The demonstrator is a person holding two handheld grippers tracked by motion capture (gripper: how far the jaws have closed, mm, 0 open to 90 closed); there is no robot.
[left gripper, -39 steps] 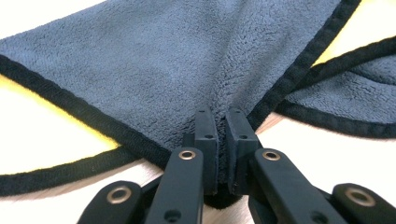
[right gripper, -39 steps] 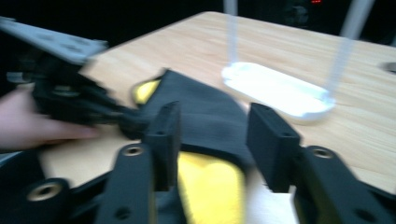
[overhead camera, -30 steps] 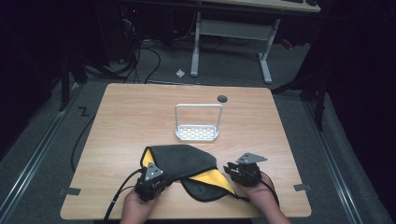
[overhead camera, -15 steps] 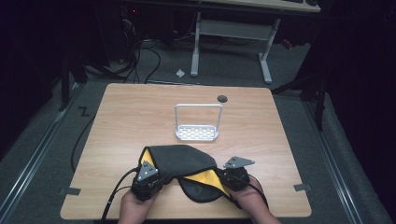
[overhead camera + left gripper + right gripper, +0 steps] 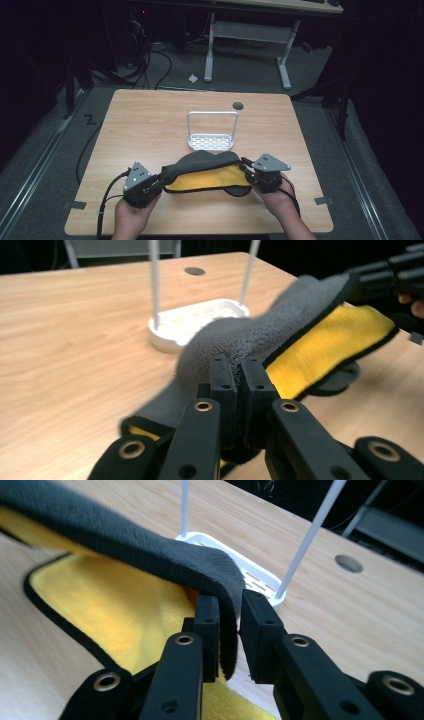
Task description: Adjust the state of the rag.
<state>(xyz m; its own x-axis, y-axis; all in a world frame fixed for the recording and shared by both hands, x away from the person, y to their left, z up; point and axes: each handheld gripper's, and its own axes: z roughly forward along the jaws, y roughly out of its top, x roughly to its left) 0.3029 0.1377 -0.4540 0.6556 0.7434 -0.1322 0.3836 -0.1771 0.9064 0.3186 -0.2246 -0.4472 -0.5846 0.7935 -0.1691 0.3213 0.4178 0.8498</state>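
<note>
A grey cloth (image 5: 202, 162) with a yellow underside and black edging hangs stretched between my two grippers above the table's near part. My left gripper (image 5: 162, 177) is shut on its left end; in the left gripper view the jaws (image 5: 239, 375) pinch the grey pile (image 5: 260, 335). My right gripper (image 5: 245, 172) grips the right end. In the right gripper view the cloth's (image 5: 125, 535) edge sits between the jaws (image 5: 229, 610), which have just been opening slightly, and only a sliver of gap shows beside one pad. The cloth's lower fold rests on the table.
A white wire-framed rack (image 5: 211, 142) stands just behind the cloth at the middle of the wooden table (image 5: 150, 125). A round cable hole (image 5: 238, 105) lies near the far edge. Another desk's legs and cables are on the floor beyond.
Both hands have risen and lifted the cloth off the table, so it now spans between them. The right gripper moved in to the cloth's right end first.
</note>
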